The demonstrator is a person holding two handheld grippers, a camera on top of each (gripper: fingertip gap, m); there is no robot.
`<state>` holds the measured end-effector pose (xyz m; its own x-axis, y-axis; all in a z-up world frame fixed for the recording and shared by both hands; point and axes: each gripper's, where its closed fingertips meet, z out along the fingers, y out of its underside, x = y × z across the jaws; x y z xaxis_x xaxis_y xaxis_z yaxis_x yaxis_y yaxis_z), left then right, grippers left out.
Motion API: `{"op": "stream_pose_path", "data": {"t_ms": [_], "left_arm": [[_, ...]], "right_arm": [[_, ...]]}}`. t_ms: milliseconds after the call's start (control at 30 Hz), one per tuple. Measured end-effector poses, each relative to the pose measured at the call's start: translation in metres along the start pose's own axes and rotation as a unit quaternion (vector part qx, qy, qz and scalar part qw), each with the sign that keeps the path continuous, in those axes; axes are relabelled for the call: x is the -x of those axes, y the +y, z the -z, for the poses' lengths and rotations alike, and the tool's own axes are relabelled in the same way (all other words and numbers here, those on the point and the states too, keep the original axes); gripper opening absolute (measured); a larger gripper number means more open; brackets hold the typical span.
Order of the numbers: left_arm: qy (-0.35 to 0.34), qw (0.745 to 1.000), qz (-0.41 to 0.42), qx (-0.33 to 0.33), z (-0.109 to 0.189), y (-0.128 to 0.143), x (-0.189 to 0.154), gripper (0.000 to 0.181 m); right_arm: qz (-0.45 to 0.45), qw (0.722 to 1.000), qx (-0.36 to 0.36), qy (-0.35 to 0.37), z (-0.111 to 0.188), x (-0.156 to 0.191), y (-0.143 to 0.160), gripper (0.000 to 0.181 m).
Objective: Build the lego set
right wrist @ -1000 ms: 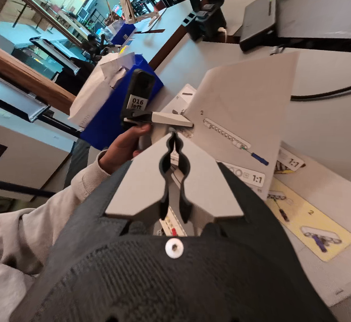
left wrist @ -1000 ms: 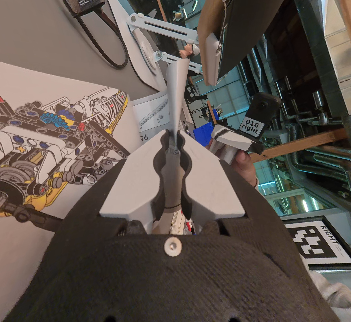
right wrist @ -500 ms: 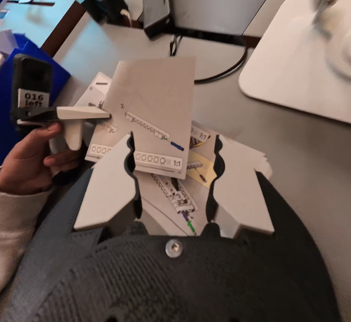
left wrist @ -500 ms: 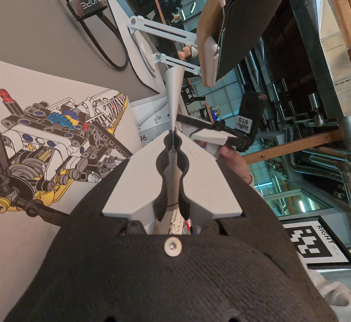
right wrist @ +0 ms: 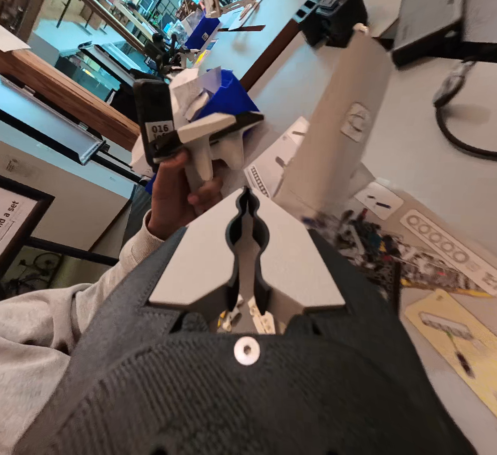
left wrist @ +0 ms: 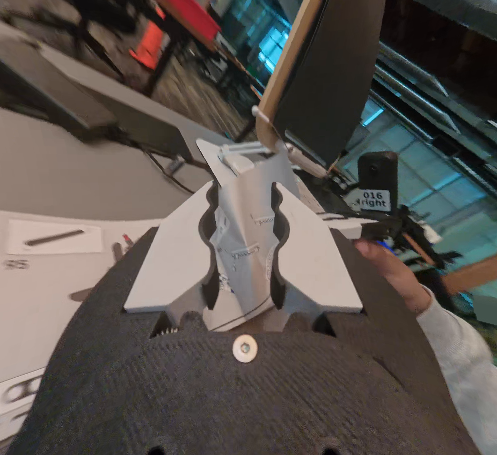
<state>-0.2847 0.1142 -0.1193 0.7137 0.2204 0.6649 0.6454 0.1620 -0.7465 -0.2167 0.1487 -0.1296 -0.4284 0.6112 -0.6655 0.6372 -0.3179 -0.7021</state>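
Left hand-held gripper (left wrist: 243,186): jaws apart, a raised page of the instruction booklet (left wrist: 250,248) standing in the gap between them; contact with either finger cannot be told. Right hand-held gripper (right wrist: 247,194): jaws together at the tips, nothing visibly clamped between them. In the right wrist view the raised page stands upright on the grey tabletop (right wrist: 419,125), with open booklet pages spread flat around its base. Loose lego pieces (right wrist: 368,237), dark and mixed in colour, lie in a blurred scatter just right of the right gripper's fingers. A blue bin (right wrist: 228,98) sits behind the left gripper. A black cable (right wrist: 457,133) curves at far right.
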Motion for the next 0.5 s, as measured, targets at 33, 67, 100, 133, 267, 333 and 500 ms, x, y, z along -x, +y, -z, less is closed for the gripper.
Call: {"op": "stream_pose_path", "data": {"t_ms": [33,67,100,133,267,333,500], "left_arm": [[-0.015,1.000,-0.022,-0.017,0.006,-0.009,0.000,0.039],[-0.035,0.998,-0.045,-0.026,0.012,-0.016,0.001,0.040],[-0.057,0.995,-0.070,-0.029,0.017,-0.021,0.005,0.040],[-0.080,0.992,-0.091,-0.029,0.021,-0.024,0.012,0.040],[-0.086,0.993,-0.076,-0.037,0.028,-0.028,0.029,0.039],[-0.057,0.997,-0.044,-0.034,0.025,-0.023,0.029,0.038],[-0.036,0.996,-0.048,0.070,-0.002,0.019,0.022,0.040]], "right_arm": [[0.007,1.000,-0.003,-0.004,-0.009,0.007,-0.001,0.000],[0.018,1.000,-0.010,-0.011,-0.020,0.016,-0.002,0.000],[0.030,0.999,-0.014,-0.018,-0.033,0.025,-0.001,0.006],[0.039,0.999,-0.006,-0.016,-0.049,0.031,0.005,0.020],[0.090,0.992,0.092,0.002,-0.102,0.039,0.048,0.055],[0.095,0.992,0.087,-0.007,-0.108,0.045,0.052,0.052],[0.093,0.994,-0.039,0.031,-0.038,0.043,0.020,0.042]]}}
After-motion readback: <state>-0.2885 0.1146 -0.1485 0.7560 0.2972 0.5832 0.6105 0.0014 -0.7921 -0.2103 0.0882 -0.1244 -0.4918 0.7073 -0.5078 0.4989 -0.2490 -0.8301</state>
